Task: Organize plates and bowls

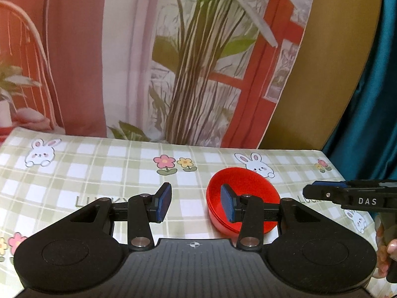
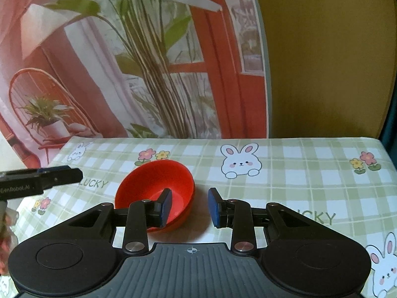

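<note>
Left gripper (image 1: 196,204): fingers spread wide, holding nothing. Only bare tablecloth (image 1: 99,173) shows in the gap. My right pad (image 1: 228,206) overlaps the red bowl (image 1: 248,186) in the left wrist view; I can't tell if it touches the rim or hangs above it.

Right gripper (image 2: 189,207): also spread wide, holding nothing. Its left pad (image 2: 166,207) sits in front of the bowl's (image 2: 158,181) inside; contact unclear. The right pad (image 2: 214,207) is outside the bowl, just beside its right wall, so the jaws straddle that wall.

The bowl sits upright on the tablecloth (image 2: 297,164), between the two grippers, toward the near side. It looks like a stack: several rim lines show on the near wall in the left wrist view. No contents visible inside beyond the red surface.

Edges and room:
- Far table edge runs against a printed backdrop (image 1: 173,62) showing a plant and red window frames.
- Right table edge is visible in both views, with yellow wall (image 2: 322,62) and teal curtain (image 1: 367,99) behind it.
- Open cloth far of the bowl and well out to its left and right.
- Each gripper shows at the other's side of frame, near the bowl, level with it.
</note>
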Demonstrator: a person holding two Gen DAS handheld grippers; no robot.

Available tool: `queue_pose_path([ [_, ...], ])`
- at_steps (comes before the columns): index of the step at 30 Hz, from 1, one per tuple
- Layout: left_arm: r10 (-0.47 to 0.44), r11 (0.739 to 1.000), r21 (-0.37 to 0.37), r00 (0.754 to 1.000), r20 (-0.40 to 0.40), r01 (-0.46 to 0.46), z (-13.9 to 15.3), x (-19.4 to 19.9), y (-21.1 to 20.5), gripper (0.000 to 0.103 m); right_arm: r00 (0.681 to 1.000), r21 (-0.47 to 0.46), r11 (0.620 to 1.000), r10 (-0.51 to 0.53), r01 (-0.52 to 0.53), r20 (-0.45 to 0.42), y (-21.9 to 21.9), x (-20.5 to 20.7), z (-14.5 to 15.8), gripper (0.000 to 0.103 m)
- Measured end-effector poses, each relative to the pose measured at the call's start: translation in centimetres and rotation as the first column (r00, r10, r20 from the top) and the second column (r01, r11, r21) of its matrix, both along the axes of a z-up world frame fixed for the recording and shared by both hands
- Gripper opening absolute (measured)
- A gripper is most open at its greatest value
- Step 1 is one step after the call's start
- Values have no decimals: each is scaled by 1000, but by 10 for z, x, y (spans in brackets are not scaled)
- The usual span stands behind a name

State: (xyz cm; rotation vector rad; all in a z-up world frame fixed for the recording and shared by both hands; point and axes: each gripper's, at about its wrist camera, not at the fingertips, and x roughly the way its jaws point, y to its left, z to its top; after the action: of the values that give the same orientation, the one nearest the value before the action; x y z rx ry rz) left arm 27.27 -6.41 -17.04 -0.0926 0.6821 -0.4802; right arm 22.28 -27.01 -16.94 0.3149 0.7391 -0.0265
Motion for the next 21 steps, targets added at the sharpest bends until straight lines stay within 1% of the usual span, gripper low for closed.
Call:
queue_pose_path([
  [4,-9,1000,-8,1000,-7,8,-6,8,-7,46,1000,26,1000,-8,8,-19,-5,16,-6,30],
  [8,-25,999,-38,999,-48,23,-17,19,-18,47,999,36,999,3,-1,-43,-4,31,-13,31],
  [14,-43,998,-59,991,-125,36,-43,29,-33,47,995,40,999,26,-22,-98,-2,49,-30,31],
  [21,-47,997,-64,986,-162,37,-58,35,-42,46,989,47,998,47,-41,-143,2,59,-43,31],
])
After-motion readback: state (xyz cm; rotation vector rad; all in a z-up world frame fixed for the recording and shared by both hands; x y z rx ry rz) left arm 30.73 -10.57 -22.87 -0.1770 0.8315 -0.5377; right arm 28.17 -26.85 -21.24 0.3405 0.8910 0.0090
